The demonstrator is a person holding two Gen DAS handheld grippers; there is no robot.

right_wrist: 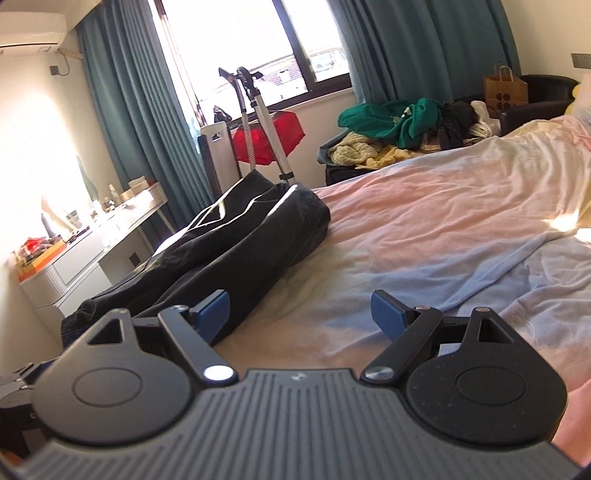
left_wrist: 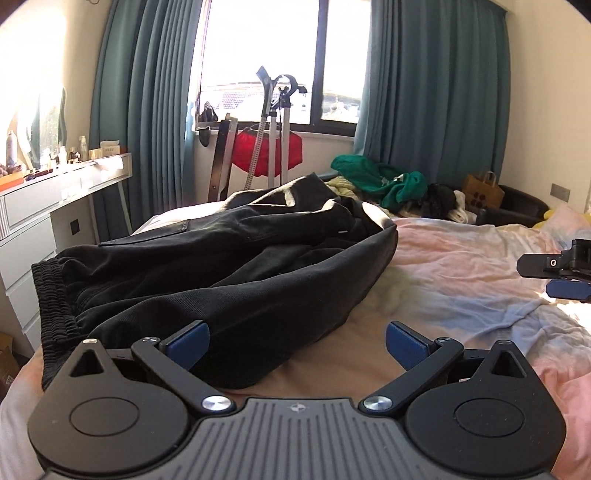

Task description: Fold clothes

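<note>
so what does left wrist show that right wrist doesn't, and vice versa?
Only the left wrist view shows the elastic waistband of the black trousers and the right gripper at the frame's right edge, its opening unclear from there. Only the right wrist view shows the wall air conditioner and the right gripper from behind, open over the bedsheet. Both show the trousers lying on the bed, the green garment pile, the paper bag, the curtains and the white dresser. The left gripper is open and empty.
</note>
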